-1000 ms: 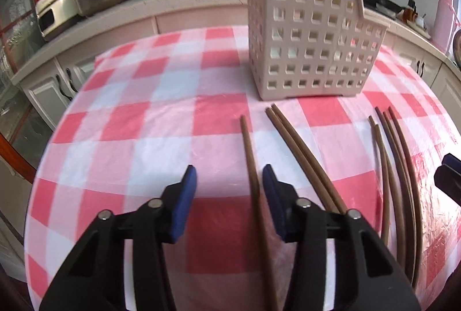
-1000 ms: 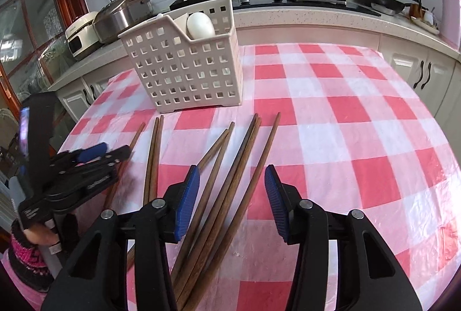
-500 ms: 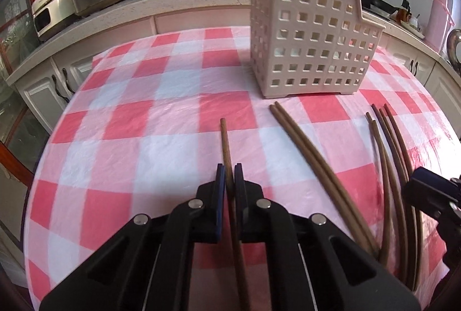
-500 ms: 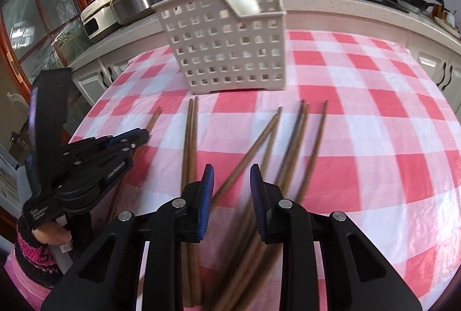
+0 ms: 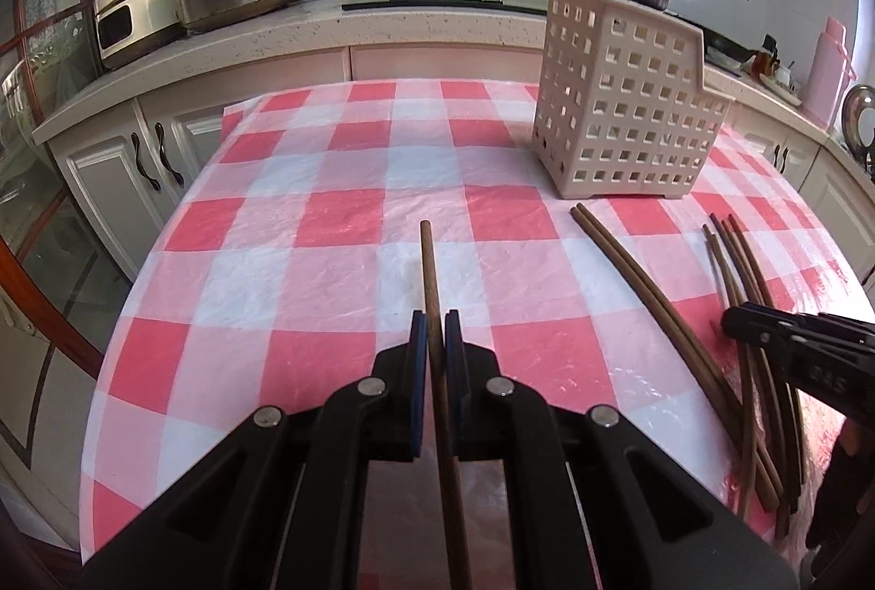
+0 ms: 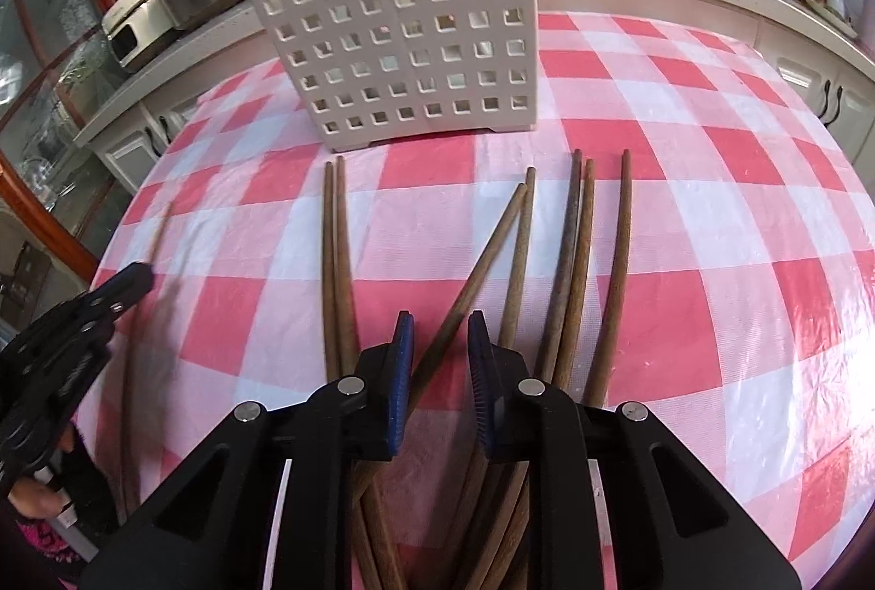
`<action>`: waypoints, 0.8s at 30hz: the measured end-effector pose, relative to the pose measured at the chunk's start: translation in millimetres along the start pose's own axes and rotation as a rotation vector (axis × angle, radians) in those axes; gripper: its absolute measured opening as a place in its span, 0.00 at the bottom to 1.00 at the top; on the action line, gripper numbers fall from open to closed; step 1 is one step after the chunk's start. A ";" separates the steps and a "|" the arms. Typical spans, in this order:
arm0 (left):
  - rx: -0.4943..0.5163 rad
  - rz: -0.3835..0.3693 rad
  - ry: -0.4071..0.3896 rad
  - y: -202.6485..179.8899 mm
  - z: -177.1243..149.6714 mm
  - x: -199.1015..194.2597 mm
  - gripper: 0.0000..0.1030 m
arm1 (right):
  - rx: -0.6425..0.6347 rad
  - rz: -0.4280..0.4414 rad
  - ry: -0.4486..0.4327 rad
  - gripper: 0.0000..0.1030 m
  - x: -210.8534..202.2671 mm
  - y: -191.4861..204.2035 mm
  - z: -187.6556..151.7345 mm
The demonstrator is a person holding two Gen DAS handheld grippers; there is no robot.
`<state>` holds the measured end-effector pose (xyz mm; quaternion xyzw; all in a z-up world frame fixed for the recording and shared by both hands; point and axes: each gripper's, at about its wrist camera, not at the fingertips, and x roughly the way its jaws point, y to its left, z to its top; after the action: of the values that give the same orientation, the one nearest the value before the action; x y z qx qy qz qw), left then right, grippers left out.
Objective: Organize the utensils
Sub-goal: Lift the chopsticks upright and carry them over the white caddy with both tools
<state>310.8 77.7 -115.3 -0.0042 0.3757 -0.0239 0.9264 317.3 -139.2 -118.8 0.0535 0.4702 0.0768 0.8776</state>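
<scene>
Left gripper [image 5: 436,336]: black with blue pads, clamped on one long brown wooden chopstick [image 5: 428,262] whose tip juts ahead of the jaws.
Right gripper [image 6: 441,344]: jaws narrow and just been closing; a slanted brown chopstick [image 6: 481,256] runs between the pads, not visibly pressed.
Loose brown chopsticks [image 6: 569,251]: fanned on the red-and-white checked tablecloth [image 6: 683,207], under and either side of the right gripper.
Cream perforated plastic basket [image 6: 404,43]: upright, ahead of both grippers, beyond the chopstick tips.
</scene>
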 end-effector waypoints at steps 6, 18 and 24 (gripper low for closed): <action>-0.008 -0.024 -0.010 2.9 -2.4 -5.5 0.06 | -0.007 -0.036 0.005 0.20 12.9 2.7 17.8; -0.014 -0.024 -0.016 4.5 -4.3 -10.4 0.06 | -0.047 -0.066 0.000 0.06 12.1 3.8 19.7; -0.004 -0.024 -0.053 -6.2 0.6 -25.9 0.06 | -0.020 0.014 -0.090 0.06 -23.5 0.8 17.3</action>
<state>292.4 72.7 -96.6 -0.0111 0.3509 -0.0344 0.9357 318.8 -143.1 -90.0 0.0513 0.4291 0.0850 0.8978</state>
